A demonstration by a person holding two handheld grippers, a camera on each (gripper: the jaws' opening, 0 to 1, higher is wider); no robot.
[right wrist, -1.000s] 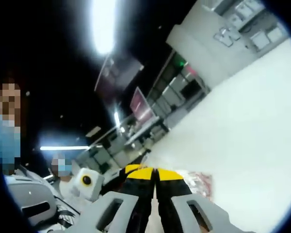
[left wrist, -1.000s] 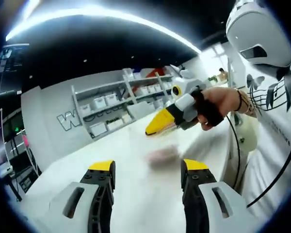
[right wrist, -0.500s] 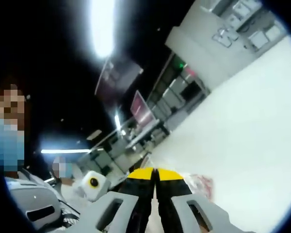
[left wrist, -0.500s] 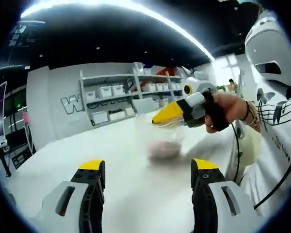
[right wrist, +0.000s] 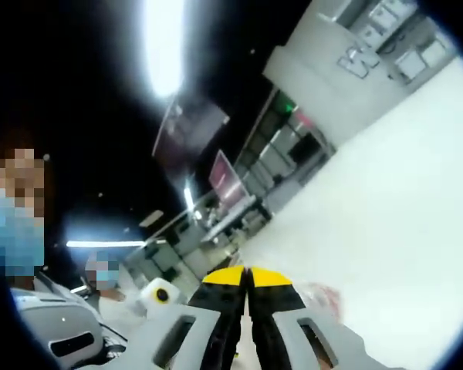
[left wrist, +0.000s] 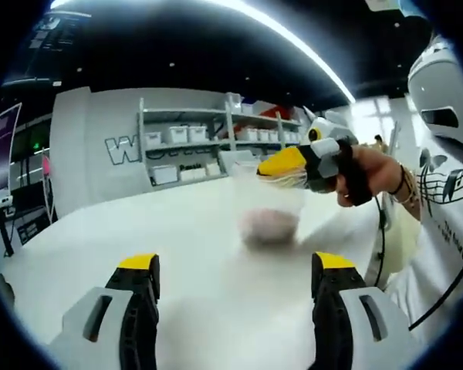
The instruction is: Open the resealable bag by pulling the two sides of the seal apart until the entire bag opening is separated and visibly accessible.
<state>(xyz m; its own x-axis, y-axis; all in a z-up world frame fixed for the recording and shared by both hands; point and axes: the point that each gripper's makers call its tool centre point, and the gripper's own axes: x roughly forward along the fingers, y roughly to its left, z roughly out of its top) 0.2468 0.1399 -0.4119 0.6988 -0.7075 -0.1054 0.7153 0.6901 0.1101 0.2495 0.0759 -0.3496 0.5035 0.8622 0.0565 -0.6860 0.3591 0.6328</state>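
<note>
- The resealable bag [left wrist: 272, 202] is thin clear plastic, its upper part nearly see-through, with blurred pinkish contents in its bottom; it hangs over the middle of the smooth white counter [left wrist: 177, 239].
- The right gripper [left wrist: 282, 163], yellow-tipped, is clenched on the bag's top edge.
- In the right gripper view the right gripper [right wrist: 247, 279] hides the seal; a pinkish smear [right wrist: 322, 297] shows beside it.
- The left gripper [left wrist: 236, 266] stands released, short of the bag.

Bag [left wrist: 270, 223] hanging from right gripper [left wrist: 272, 165] above table [left wrist: 139, 231], ahead of left gripper [left wrist: 235, 270]; shelves [left wrist: 193, 150] behind.
</note>
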